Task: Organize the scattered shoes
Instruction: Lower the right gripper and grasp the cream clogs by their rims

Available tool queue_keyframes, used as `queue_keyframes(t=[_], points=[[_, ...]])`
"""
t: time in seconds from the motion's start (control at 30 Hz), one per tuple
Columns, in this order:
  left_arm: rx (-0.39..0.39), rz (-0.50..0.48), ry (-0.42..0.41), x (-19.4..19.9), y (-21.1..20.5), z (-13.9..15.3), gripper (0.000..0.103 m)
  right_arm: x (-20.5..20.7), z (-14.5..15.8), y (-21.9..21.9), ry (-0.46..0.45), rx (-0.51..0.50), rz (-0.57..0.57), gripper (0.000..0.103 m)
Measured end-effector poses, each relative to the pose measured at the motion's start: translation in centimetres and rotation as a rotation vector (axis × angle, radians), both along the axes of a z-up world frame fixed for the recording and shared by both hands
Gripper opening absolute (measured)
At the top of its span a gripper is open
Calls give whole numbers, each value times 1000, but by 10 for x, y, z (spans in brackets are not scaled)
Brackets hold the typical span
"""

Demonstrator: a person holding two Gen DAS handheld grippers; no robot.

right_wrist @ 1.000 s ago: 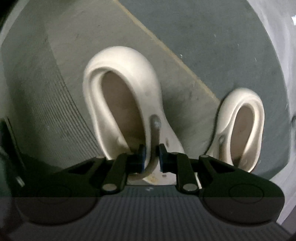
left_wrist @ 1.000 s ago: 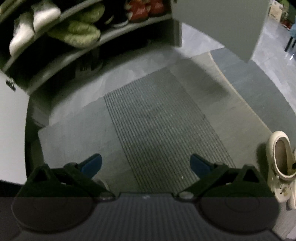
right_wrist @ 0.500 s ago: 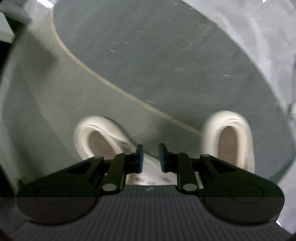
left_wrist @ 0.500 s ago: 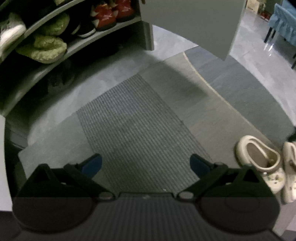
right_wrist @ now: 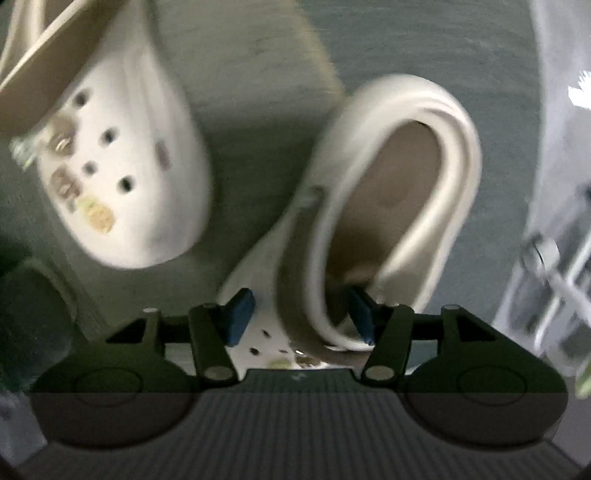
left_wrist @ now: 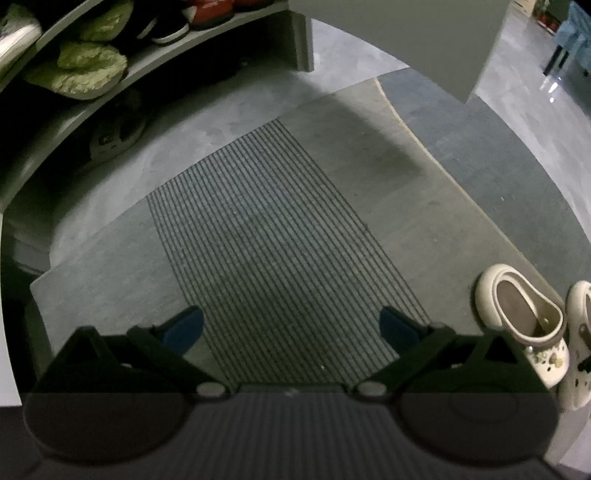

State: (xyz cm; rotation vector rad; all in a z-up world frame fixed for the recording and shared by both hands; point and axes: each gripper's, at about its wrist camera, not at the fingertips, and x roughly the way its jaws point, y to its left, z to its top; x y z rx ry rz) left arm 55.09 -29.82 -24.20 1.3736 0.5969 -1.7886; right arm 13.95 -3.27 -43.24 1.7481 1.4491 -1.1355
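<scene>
Two cream clogs with charms lie on the grey floor mat. In the left wrist view one clog [left_wrist: 524,321] and the edge of the second [left_wrist: 580,343] sit at the far right. My left gripper [left_wrist: 291,328] is open and empty above the striped mat [left_wrist: 273,243]. In the right wrist view my right gripper [right_wrist: 299,317] is open, its fingers straddling the heel strap of the right clog [right_wrist: 391,192]; the other clog [right_wrist: 122,158] lies to its left. The view is blurred.
A grey shoe rack [left_wrist: 155,62] at the upper left holds green slippers [left_wrist: 81,70], red shoes and dark shoes. An open cabinet door [left_wrist: 402,33] hangs above the mat. Shiny floor and a chair lie at the far right.
My right gripper has let go of the left clog's strap, moved right, and opened around the second clog's heel strap. The left gripper has drifted, staying open.
</scene>
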Motion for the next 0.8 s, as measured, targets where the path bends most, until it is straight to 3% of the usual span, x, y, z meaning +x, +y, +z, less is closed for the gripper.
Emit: queue_keyframes(t=[0.07, 0.17, 0.27, 0.33, 0.43, 0.47, 0.53, 0.67, 0.8], points=[[0, -5, -2, 0, 4, -2, 102, 2, 8, -12, -7, -25, 11, 24], [5, -10, -5, 0, 9, -4, 102, 5, 23, -31, -17, -67, 82, 20], [19, -14, -12, 1, 11, -7, 102, 10, 40, -60, -16, -76, 239, 20], [22, -12, -4, 2, 9, -5, 102, 19, 52, -87, -18, -81, 403, 20], [14, -11, 7, 4, 7, -2, 102, 43, 56, -112, -41, -45, 642, 20], [12, -10, 9, 5, 6, -1, 102, 46, 56, -117, -46, -38, 672, 20], [16, 5, 16, 9, 3, 0, 102, 58, 58, -141, -66, -42, 711, 21], [26, 31, 3, 16, -4, -2, 102, 71, 58, -169, -89, -10, 678, 21], [37, 35, -21, 22, -11, -7, 103, 63, 66, -185, 28, -45, 622, 30]])
